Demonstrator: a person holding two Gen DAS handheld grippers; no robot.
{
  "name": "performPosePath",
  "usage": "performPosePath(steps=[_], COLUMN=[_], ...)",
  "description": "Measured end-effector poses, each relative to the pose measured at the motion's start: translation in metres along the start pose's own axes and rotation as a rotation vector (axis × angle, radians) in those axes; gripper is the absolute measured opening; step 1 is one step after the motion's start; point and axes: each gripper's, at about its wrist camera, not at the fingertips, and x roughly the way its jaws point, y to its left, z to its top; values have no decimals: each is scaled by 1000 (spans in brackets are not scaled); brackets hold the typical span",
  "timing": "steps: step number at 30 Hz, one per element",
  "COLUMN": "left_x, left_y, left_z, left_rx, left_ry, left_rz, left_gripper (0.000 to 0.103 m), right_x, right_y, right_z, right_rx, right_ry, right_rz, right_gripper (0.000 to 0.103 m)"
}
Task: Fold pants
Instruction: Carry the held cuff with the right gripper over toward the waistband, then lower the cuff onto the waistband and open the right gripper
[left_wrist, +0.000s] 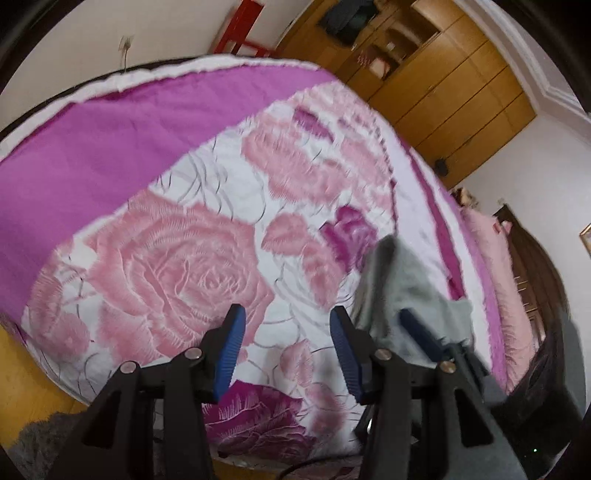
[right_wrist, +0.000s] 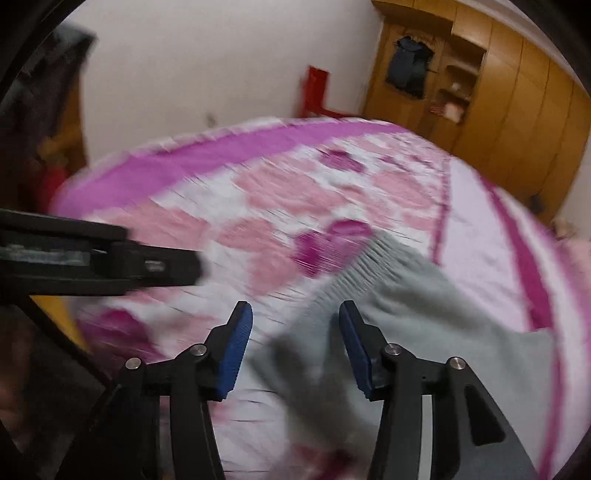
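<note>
Grey pants (right_wrist: 424, 314) lie on the bed, with a ribbed cuff or waistband (right_wrist: 354, 269) at their far left end. My right gripper (right_wrist: 295, 343) is open above the near part of the grey cloth, holding nothing. My left gripper (left_wrist: 286, 347) is open and empty over the rose-print bedspread (left_wrist: 166, 266). In the left wrist view the pants (left_wrist: 399, 284) sit to the right, beside a blue pad of my right gripper (left_wrist: 421, 332). My left gripper (right_wrist: 110, 258) shows in the right wrist view as a black arm from the left. The right wrist view is blurred.
The bed has a pink and purple bedspread with a purple border (left_wrist: 92, 147). A wooden wardrobe (left_wrist: 443, 74) stands beyond it, with a red frame (left_wrist: 243, 26) against the white wall. Wooden floor (left_wrist: 22, 376) and a grey rug (left_wrist: 37, 435) lie at the near left.
</note>
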Motion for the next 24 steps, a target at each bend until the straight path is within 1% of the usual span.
performPosePath(steps=[2, 3, 6, 8, 11, 12, 13, 14, 15, 16, 17, 18, 19, 21, 24], left_x=[-5, -8, -19, -26, -30, -28, -26, -24, -20, -15, -10, -3, 4, 22, 52], left_y=[1, 2, -5, -16, -38, -48, -55, -65, -75, -90, -102, -112, -122, -142, -158], left_z=[3, 4, 7, 8, 8, 9, 9, 10, 9, 8, 6, 4, 1, -6, -23], left_rx=[-19, -31, -31, 0, 54, 75, 90, 112, 138, 181, 216, 246, 272, 333, 409], left_ry=[-8, -17, -47, -64, -74, -73, -74, -75, -77, -81, -80, -73, -61, -31, -3], left_rz=[-48, -60, -56, -38, -38, -38, -36, -38, -49, -75, -95, -100, -95, -76, -42], left_gripper=[50, 50, 50, 50, 50, 50, 50, 50, 49, 48, 37, 21, 16, 15, 15], right_x=[-4, -5, -17, -28, -51, -61, -70, -79, -91, -98, -106, -114, -120, -129, -129], right_y=[0, -2, -24, -52, -104, -124, -139, -155, -175, -187, -202, -218, -228, -247, -261], right_z=[4, 5, 6, 2, -13, -20, -25, -32, -42, -49, -58, -69, -77, -96, -123], right_rx=[48, 72, 195, 287, 402, 436, 461, 485, 516, 533, 556, 586, 609, 658, 714], right_ry=[-16, -21, -41, -55, -78, -96, -111, -125, -135, -140, -148, -155, -161, -157, -150], right_rz=[48, 71, 122, 141, 119, 109, 99, 87, 67, 59, 70, 91, 103, 136, 271], right_gripper=[48, 48, 48, 48, 48, 47, 43, 26, 14, 12, 11, 8, 7, 5, 4])
